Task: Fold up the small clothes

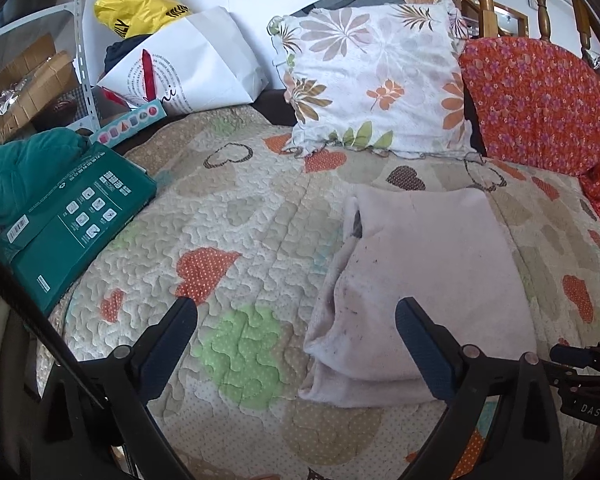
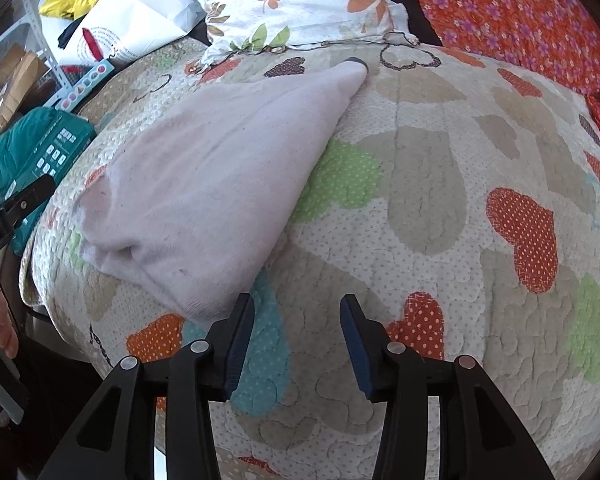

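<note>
A: What takes up most of the view?

B: The quilt [image 1: 240, 240] — cream, stitched all over, with orange, green and tan hearts. It fills both wrist views. At its far edge a floral pillow [image 1: 372, 76] leans upright, with an orange flowered cushion [image 1: 540, 100] just beside it on the right.

A: And on the left side?

B: A white paper bag [image 1: 196, 68] with a yellow plastic bag [image 1: 140, 4] behind it, and nearer the camera a green box [image 1: 72, 220] lying at the quilt's edge.

A: Where is the garment?

B: The pale pink garment [image 1: 424, 276] lies folded on the quilt, in front of the pillow; its near end is bunched into soft layers.

A: The grippers?

B: The left gripper [image 1: 296, 344] stands with its jaws wide — the right-hand finger shows over the garment's near end, and nothing is pinched. The right gripper [image 2: 296, 344] is about half spread over bare quilt, with the garment's near corner just beside its left-hand finger, and it holds nothing.
</note>
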A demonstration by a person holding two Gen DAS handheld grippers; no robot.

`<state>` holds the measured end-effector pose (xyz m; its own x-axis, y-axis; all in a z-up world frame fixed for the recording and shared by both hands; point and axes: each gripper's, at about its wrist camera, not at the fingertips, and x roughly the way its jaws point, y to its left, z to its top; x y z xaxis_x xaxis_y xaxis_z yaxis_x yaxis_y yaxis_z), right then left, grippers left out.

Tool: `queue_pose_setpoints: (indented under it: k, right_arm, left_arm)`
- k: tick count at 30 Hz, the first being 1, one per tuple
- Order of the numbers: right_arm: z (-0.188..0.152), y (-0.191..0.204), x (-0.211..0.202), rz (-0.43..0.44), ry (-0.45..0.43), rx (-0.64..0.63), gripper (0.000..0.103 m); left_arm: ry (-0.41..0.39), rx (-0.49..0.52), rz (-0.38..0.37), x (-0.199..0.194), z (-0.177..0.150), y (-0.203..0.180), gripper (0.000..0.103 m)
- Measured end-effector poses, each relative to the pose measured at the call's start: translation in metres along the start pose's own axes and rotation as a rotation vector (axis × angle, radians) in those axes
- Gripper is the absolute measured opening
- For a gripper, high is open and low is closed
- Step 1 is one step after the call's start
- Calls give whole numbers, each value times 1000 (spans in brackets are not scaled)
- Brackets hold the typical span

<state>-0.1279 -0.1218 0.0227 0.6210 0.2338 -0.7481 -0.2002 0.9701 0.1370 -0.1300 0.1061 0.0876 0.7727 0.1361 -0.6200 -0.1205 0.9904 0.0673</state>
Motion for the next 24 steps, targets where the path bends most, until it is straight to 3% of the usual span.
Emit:
queue_pose_setpoints:
  k: [13, 24]
  right_arm:
    - [-3, 14, -1, -50, -8, -55, 53]
    - [-6, 25, -3, -103, -27, -87, 55]
  left_arm:
    - [66, -85, -70, 12, -3, 11, 99]
    - [56, -25, -25, 10, -9, 3, 99]
